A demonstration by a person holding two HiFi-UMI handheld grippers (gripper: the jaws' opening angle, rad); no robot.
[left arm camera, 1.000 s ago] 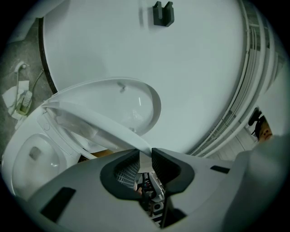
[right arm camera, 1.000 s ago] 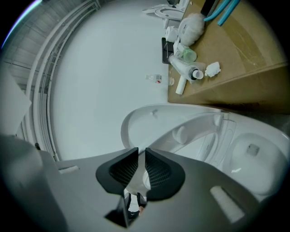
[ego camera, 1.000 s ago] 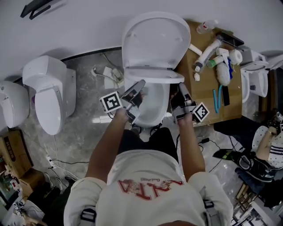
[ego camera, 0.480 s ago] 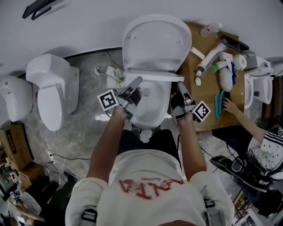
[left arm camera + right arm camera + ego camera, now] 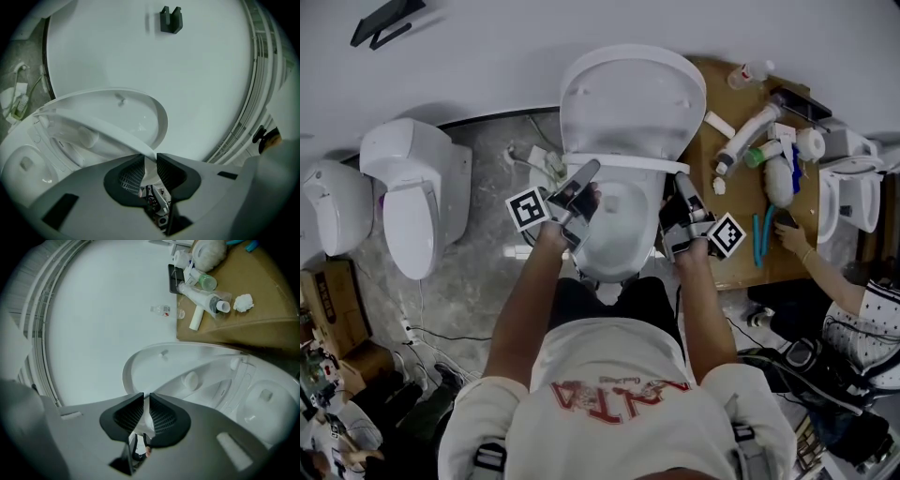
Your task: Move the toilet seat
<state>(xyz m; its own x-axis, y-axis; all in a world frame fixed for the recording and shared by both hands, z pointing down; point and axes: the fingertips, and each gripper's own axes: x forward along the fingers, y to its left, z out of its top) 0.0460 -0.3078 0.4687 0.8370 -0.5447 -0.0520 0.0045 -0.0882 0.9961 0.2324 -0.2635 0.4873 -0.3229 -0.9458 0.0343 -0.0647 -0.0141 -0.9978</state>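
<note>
On the near side of both grippers, the person's torso point(image 5: 619, 394) covers the front of the toilet bowl point(image 5: 619, 234). In the head view the left gripper point(image 5: 592, 171) and right gripper point(image 5: 682, 180) hide the 2 spots where their pads meet the toilet seat point(image 5: 628, 112). Far right of the right gripper, a seated person point(image 5: 862, 319) is cut off by the edge. Far left of the left gripper, 1 toilet point(image 5: 333, 216) is cut off too. The bits on the brown board point(image 5: 736, 225) are too small to name.
</note>
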